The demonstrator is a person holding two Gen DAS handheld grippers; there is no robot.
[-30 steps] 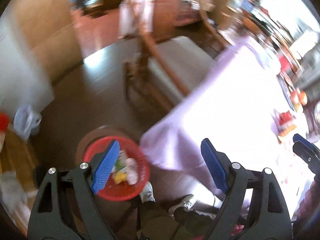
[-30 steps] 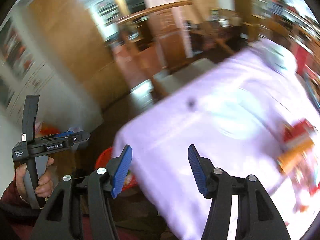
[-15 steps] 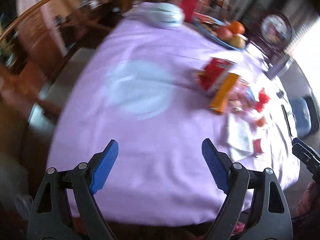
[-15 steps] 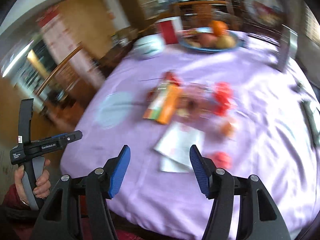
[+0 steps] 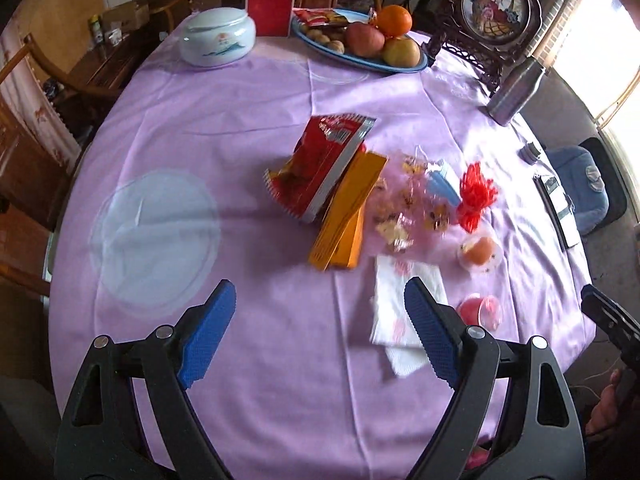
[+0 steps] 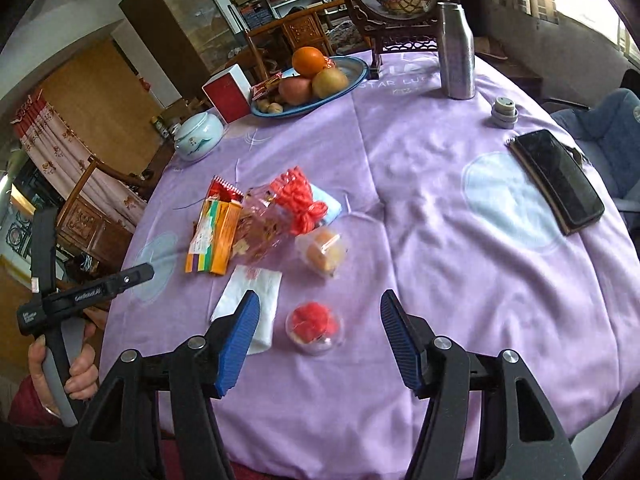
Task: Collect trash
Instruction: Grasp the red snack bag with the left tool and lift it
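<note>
Trash lies in the middle of the purple tablecloth (image 5: 256, 120): a red snack bag (image 5: 320, 168), an orange box (image 5: 348, 216), a clear crumb-filled wrapper (image 5: 404, 208), a red plastic tuft (image 5: 476, 196), a white napkin (image 5: 400, 312) and two small clear cups, one with an orange lump (image 5: 480, 252), one with red filling (image 5: 480, 312). My left gripper (image 5: 318, 292) hangs open above the cloth, just left of the napkin. My right gripper (image 6: 320, 300) is open too, with the red-filled cup (image 6: 316, 326) seen between its fingers and the napkin (image 6: 252, 300) under its left finger.
At the far side stand a fruit plate (image 5: 416, 66), a white lidded jar (image 5: 218, 36), a red box (image 5: 272, 6), a framed picture (image 5: 496, 4) and a metal bottle (image 6: 456, 52). A phone (image 6: 560, 176) lies at the right. Wooden chairs (image 5: 32, 128) ring the table. A hand (image 6: 80, 372) holds the left handle.
Both views have swung from the floor, the red basket and the table's edge round onto the table top; the trash pile is now in front. Both grippers stayed open.
</note>
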